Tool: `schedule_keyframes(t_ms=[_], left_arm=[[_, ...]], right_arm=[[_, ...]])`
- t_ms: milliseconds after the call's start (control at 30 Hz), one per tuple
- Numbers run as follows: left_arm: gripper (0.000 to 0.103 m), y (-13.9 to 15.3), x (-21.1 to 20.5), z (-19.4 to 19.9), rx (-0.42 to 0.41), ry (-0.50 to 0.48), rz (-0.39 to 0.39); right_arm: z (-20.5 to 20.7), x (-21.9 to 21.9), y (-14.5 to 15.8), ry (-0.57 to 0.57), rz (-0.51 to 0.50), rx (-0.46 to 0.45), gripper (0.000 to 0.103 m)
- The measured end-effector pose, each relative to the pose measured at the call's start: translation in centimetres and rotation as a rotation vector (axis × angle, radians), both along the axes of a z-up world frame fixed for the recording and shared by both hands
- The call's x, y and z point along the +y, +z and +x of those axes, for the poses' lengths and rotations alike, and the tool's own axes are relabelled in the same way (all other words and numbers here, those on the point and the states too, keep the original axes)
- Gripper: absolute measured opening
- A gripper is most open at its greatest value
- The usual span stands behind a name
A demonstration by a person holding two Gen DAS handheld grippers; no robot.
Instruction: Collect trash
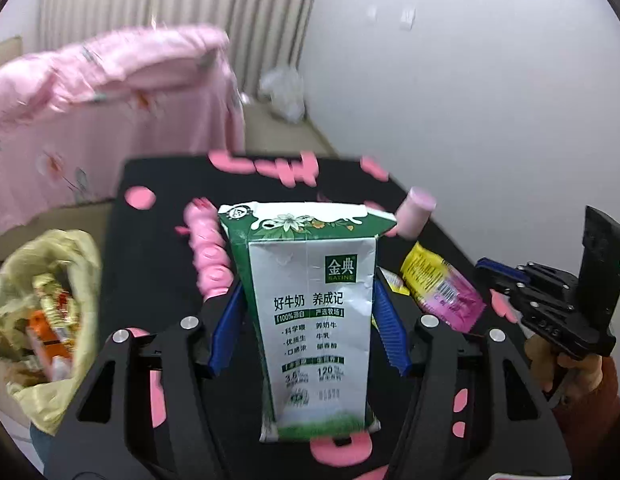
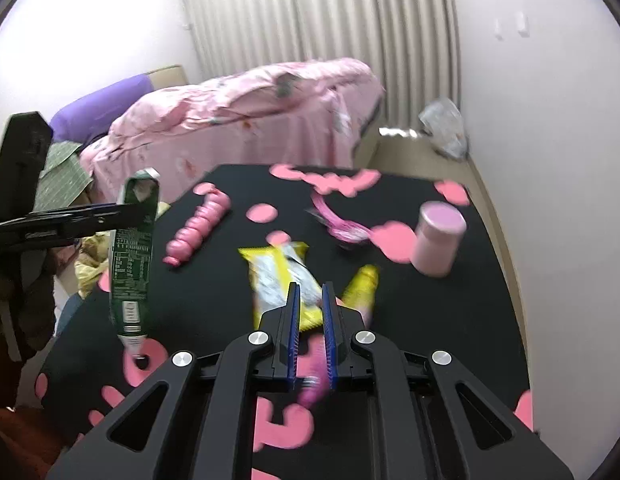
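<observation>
My left gripper (image 1: 308, 308) is shut on a green and white milk carton (image 1: 310, 320), its blue pads (image 1: 226, 328) pressing both sides. The right wrist view shows the carton (image 2: 132, 248) hanging clear of the black table. My right gripper (image 2: 310, 292) is shut on a yellow and pink snack wrapper (image 2: 314, 372). Seen from the left wrist, that right gripper (image 1: 487, 270) holds the wrapper (image 1: 441, 292) just above the table. A yellow and white wrapper (image 2: 274, 272) lies flat on the table under the right gripper.
A yellowish trash bag (image 1: 42, 320) with several wrappers hangs open left of the black, pink-spotted table (image 2: 449, 320). A pink bottle string (image 2: 198, 228), a pink jar (image 2: 437, 236) and a pink wrapper (image 2: 343, 226) lie on it. A bed with a pink duvet (image 2: 250, 120) stands behind.
</observation>
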State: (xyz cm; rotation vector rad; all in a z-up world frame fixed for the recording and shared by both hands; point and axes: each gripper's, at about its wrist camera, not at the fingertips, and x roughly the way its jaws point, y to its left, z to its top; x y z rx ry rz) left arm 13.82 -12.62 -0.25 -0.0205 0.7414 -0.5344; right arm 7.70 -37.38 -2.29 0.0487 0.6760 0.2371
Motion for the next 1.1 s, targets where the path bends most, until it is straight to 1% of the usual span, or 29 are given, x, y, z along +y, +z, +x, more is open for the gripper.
schedule_keyframes(t_ms=[67, 167, 233, 300, 333, 367, 400, 500, 567, 667, 733, 833, 900, 967, 1033, 1067, 1100], left_arm=[[0.056, 0.9, 1.6, -1.3, -0.043, 0.027, -0.030], [0.056, 1.6, 3.8, -2.2, -0.070, 0.058, -0.055], [0.056, 1.8, 5.5, -2.6, -0.066, 0.076, -0.094], [0.056, 2.0, 6.9, -2.9, -0.061, 0.084, -0.134], [0.056, 2.1, 7.6, -3.0, -0.056, 0.086, -0.153], [0.056, 2.0, 8.1, -3.1, -0.052, 0.089, -0.164], [0.056, 2.0, 8.5, -3.2, -0.048, 0.094, -0.175], [0.056, 1.8, 9.4, -3.5, -0.042, 0.094, -0.209], [0.056, 1.7, 9.1, -3.4, -0.038, 0.088, -0.213], [0.056, 1.7, 8.3, -3.5, -0.039, 0.078, -0.197], [0.056, 1.5, 7.7, -3.3, -0.038, 0.073, -0.179], [0.056, 1.2, 7.0, -3.2, -0.027, 0.070, -0.162], [0.056, 1.1, 6.6, -3.0, -0.021, 0.073, -0.146], [0.056, 1.0, 6.5, -2.8, -0.020, 0.078, -0.139], [0.056, 1.0, 6.5, -2.7, -0.018, 0.087, -0.133], [0.056, 1.0, 6.6, -2.6, -0.018, 0.091, -0.130], [0.056, 1.0, 6.6, -2.5, -0.017, 0.095, -0.126]], right_arm=[[0.1, 1.6, 1.2, 0.026, -0.029, -0.024, 0.011], [0.6, 2.9, 2.3, 0.048, -0.043, -0.030, 0.011], [0.7, 2.7, 2.8, 0.024, -0.046, -0.044, 0.011], [1.1, 2.2, 2.7, -0.009, -0.066, -0.020, 0.014], [1.2, 1.9, 2.2, -0.027, -0.089, 0.006, 0.028], [1.3, 1.4, 1.4, -0.050, -0.121, 0.042, 0.037], [1.1, 1.0, 0.7, -0.060, -0.125, 0.060, 0.044], [0.3, -0.9, -1.7, -0.090, -0.088, 0.140, 0.044], [-0.1, -2.4, -3.0, -0.135, -0.066, 0.163, 0.044], [0.0, -5.2, -5.2, -0.229, 0.012, 0.187, 0.044], [0.4, -5.9, -6.4, -0.246, 0.050, 0.204, 0.044], [2.1, -6.5, -8.1, -0.234, 0.054, 0.231, 0.044], [3.8, -7.1, -8.4, -0.234, 0.057, 0.222, 0.044], [5.2, -7.6, -8.5, -0.216, 0.090, 0.226, 0.044], [6.9, -7.8, -9.2, -0.181, 0.123, 0.283, 0.044], [7.2, -7.7, -9.5, -0.168, 0.127, 0.299, 0.044], [7.3, -7.3, -9.4, -0.152, 0.115, 0.293, 0.044]])
